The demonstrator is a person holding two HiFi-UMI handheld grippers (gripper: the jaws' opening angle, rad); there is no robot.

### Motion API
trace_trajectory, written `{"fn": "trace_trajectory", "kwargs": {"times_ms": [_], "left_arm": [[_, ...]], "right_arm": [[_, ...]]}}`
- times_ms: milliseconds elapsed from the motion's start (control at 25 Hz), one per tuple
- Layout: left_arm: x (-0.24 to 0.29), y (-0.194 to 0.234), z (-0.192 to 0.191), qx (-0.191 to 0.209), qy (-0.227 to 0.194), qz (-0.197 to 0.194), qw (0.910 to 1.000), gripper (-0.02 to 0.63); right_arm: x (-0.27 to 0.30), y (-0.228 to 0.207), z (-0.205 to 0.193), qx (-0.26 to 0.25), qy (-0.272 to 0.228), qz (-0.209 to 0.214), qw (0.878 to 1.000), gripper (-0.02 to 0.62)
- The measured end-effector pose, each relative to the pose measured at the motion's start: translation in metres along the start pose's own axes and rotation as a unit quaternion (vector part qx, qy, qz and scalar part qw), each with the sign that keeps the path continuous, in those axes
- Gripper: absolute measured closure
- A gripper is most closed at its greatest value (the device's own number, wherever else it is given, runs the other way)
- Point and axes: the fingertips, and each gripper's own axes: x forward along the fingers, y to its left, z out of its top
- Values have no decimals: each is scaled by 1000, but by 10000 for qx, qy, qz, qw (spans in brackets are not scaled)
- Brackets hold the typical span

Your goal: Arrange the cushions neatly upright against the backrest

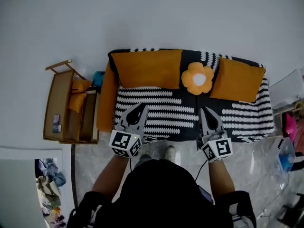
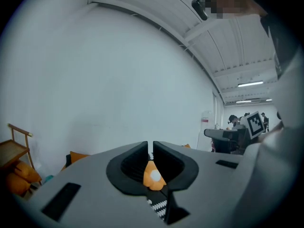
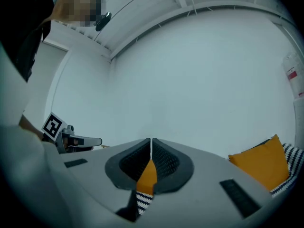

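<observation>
White wall stood behind the striped sofa [image 1: 190,114]. Three cushions stood upright against its backrest: a wide orange cushion [image 1: 148,69] at the left, a flower cushion [image 1: 197,78] in the middle, and a square orange cushion [image 1: 236,80] at the right. Over the seat's front edge, the left gripper [image 1: 142,106] and the right gripper [image 1: 203,109] each had jaws pressed together, with nothing between them.

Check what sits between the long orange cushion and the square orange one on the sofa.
A flower-shaped cushion, orange with a white centre, seen in the head view.
</observation>
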Motion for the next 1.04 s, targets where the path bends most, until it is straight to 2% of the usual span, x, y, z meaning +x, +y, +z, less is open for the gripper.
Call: {"fn": "trace_trajectory", "kwargs": {"times_ms": [240, 600, 1040], "left_arm": [[-7, 12, -2, -94, 2, -127, 9999, 560], [6, 25, 3, -151, -74, -345, 9993, 560], [15, 18, 4, -155, -67, -442, 9989, 560]], "right_arm": [[11, 21, -12, 174, 138, -7, 9998, 565], [23, 23, -11, 382, 68, -379, 9985, 568], [20, 19, -7, 344, 53, -342, 9988, 568]]}}
